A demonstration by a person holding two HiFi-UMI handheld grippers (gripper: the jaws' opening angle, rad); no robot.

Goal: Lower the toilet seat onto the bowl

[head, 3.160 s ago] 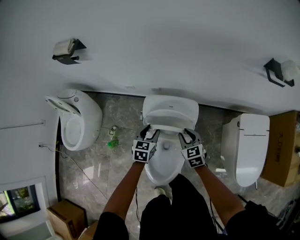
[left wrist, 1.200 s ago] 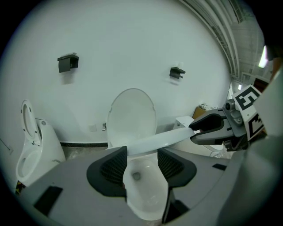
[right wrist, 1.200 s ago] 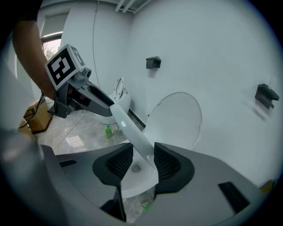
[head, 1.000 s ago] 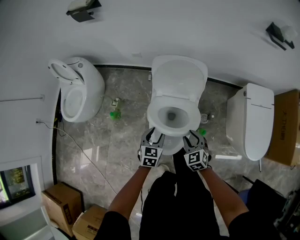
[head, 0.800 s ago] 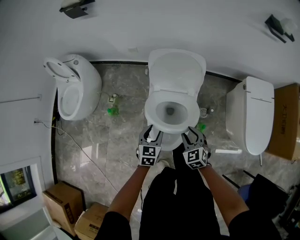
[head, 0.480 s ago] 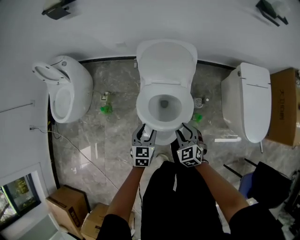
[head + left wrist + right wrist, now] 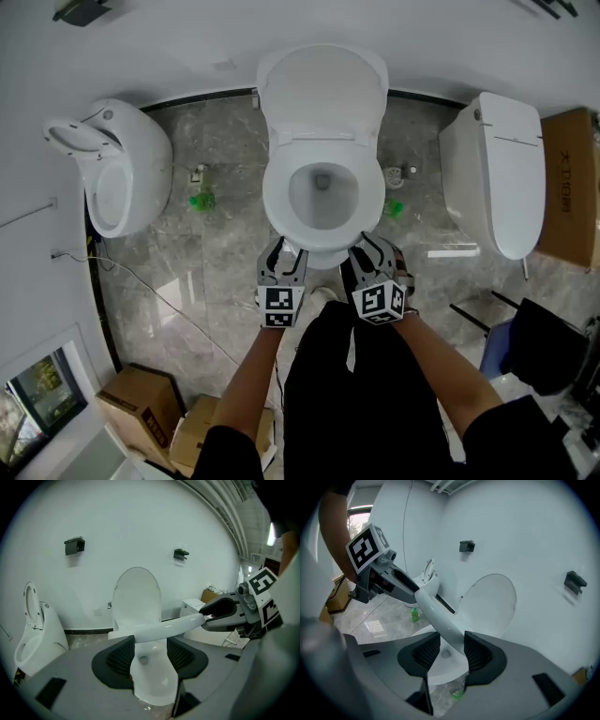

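White toilet seat (image 7: 276, 202) lengthwise out from wall (image 7: 169, 37), front slightly raised

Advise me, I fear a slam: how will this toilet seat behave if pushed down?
The toilet seat looks like a rigid moulded ring, so it likely won't flex. It is glossy, so probably slippery. Tilted up above the bowl, it may drop and bang.

The toilet seat (image 7: 277, 202) is over the bowl (image 7: 323, 192), with the lid (image 7: 322, 84) behind. A second toilet (image 7: 112, 164) stands left, a third toilet (image 7: 497, 169) right, and cardboard boxes (image 7: 141, 412) near-left.
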